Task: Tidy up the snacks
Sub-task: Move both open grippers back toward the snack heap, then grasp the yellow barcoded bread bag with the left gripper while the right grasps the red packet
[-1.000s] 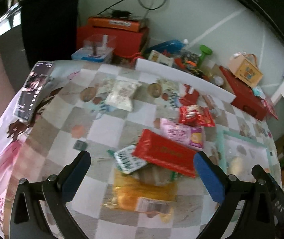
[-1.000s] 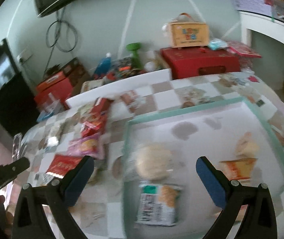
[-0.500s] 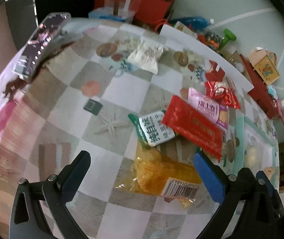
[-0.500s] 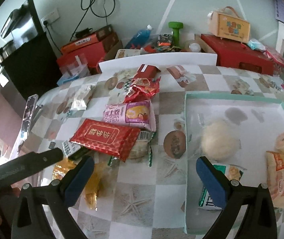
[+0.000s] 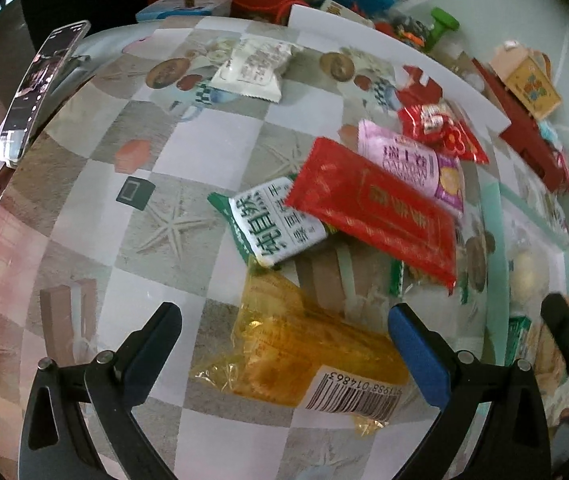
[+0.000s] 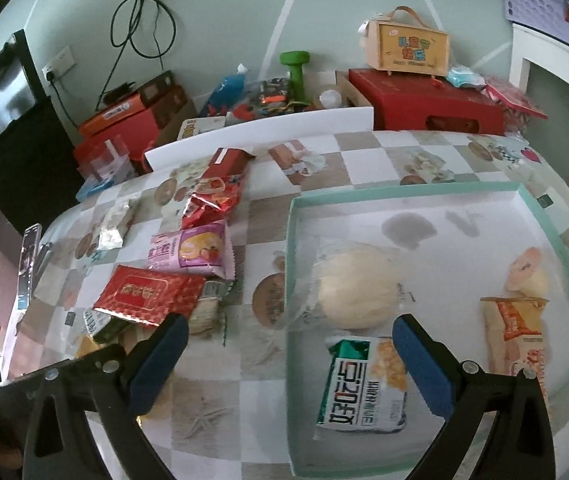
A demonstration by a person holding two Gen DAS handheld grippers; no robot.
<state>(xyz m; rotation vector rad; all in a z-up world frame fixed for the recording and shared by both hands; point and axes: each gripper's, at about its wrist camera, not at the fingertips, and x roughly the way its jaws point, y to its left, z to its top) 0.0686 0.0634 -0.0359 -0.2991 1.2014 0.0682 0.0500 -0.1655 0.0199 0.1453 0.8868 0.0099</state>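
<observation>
1. Hovering over the near part of the checkered table (image 5: 96, 208), your left gripper (image 5: 284, 344) has its jaws spread wide and grips nothing; the yellow snack bag (image 5: 304, 344) with a barcode label lies on the cloth between the blue pads (image 5: 416, 356), and you cannot tell whether either pad touches it.
2. Just beyond that bag you have a loose pile: a green-and-white packet (image 5: 272, 224) partly tucked under a long red packet (image 5: 376, 212), with a pink packet (image 5: 416, 168) behind it and a shiny red bag (image 5: 440, 130) farther still.
3. Far on the left half of the table, well apart from the pile, a white packet (image 5: 254, 70) lies alone, and a phone (image 5: 40, 88) rests at the far left edge.
4. Your right gripper (image 6: 284, 356) is likewise wide open and empty, held above the near left rim of the teal-rimmed tray (image 6: 290, 248).
5. Inside the tray you have a round pale bun in clear wrap (image 6: 352, 288), a white-and-green packet (image 6: 364, 384) near it, an orange packet (image 6: 518, 330) toward the right wall, and a small pastry (image 6: 526, 268) just beyond that.
6. From the right camera the same red packet (image 6: 150, 294) and pink packet (image 6: 190, 250) sit left of the tray, outside it.
</observation>
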